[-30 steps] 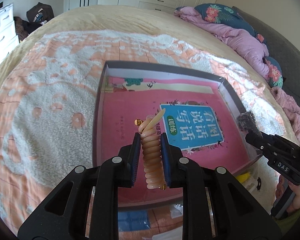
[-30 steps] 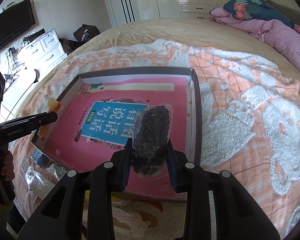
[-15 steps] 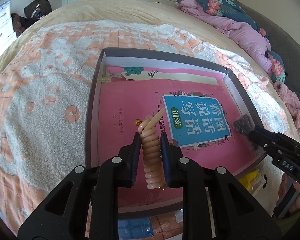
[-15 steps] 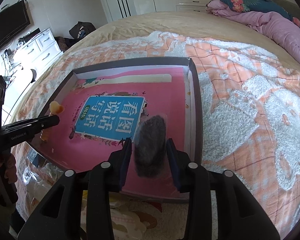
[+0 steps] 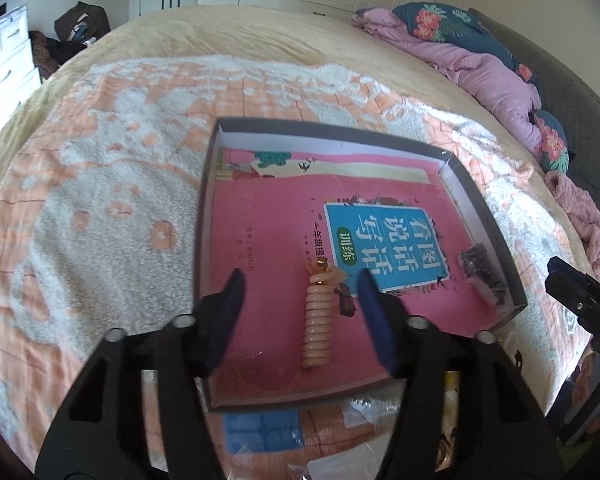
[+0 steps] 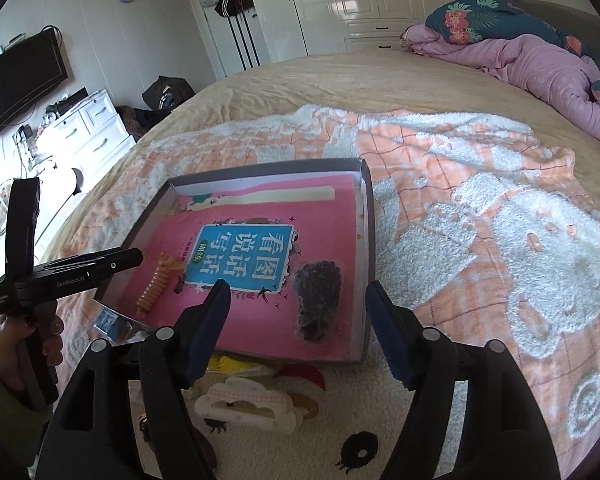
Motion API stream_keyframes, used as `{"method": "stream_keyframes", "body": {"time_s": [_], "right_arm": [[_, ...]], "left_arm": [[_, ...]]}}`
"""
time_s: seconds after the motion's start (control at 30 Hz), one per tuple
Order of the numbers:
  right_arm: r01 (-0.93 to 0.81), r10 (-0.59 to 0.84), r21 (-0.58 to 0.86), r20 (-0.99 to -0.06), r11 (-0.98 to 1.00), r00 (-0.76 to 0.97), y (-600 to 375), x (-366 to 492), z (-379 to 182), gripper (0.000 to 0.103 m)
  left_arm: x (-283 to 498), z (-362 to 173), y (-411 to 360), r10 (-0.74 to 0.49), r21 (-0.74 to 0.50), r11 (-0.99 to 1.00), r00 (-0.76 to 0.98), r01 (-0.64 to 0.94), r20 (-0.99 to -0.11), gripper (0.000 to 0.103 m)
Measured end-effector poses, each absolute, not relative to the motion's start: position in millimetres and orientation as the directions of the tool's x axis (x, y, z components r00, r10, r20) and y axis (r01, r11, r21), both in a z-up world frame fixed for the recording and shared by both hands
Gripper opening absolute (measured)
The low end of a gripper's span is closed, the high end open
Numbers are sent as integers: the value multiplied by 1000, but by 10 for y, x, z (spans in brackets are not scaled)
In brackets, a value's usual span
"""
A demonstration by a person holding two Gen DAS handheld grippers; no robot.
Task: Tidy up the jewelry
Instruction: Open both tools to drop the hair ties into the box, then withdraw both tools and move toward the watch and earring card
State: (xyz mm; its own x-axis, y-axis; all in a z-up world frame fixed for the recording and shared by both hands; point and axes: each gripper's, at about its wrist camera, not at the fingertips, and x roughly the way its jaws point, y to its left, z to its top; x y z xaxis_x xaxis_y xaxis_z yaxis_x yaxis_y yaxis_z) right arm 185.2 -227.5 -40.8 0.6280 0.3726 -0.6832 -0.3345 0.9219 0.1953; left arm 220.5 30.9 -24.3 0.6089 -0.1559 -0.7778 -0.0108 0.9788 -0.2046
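Note:
A peach coiled hair tie with a gold bead lies on the pink book inside the dark shallow box. My left gripper hovers over it, jaws opening, pads clear of the coil on both sides. A clear bag of dark beads rests in the box's near right corner; it also shows as a dark bag in the left wrist view. My right gripper stands above it, jaws opening, touching nothing. The coiled hair tie and the left gripper's finger show at the left of the right wrist view.
The box sits on an orange-and-white fleece blanket on a bed. In front of the box lie a white cloud-shaped hair clip, plastic bags and a blue packet. A pink quilt is heaped at the far right.
Both grippers have let go. The coiled hair tie dropped from the left gripper onto the book; the bead bag left the right gripper and lies in the box. The right gripper lifted back.

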Motion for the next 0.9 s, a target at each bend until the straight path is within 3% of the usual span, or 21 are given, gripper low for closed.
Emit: {"method": "stream_keyframes", "body": {"time_s": [0.2,0.33,0.9], "right_arm": [[-333,386,209,-649,919,656,-2350,1686,-219,81],[-337,391,212,-633,918,668,-2383,1581,-126,86],[-367,409,201,-611,908,678,-2382,1191,38,91]], "left_arm": [[1994,43,375,-131,-198,980,660,-28,-740,85],[1832,204,417,-124,-204,978,689,-35,-714,93],[1268,398,630,-96,-222,972,724,-81,-683,94]]}}
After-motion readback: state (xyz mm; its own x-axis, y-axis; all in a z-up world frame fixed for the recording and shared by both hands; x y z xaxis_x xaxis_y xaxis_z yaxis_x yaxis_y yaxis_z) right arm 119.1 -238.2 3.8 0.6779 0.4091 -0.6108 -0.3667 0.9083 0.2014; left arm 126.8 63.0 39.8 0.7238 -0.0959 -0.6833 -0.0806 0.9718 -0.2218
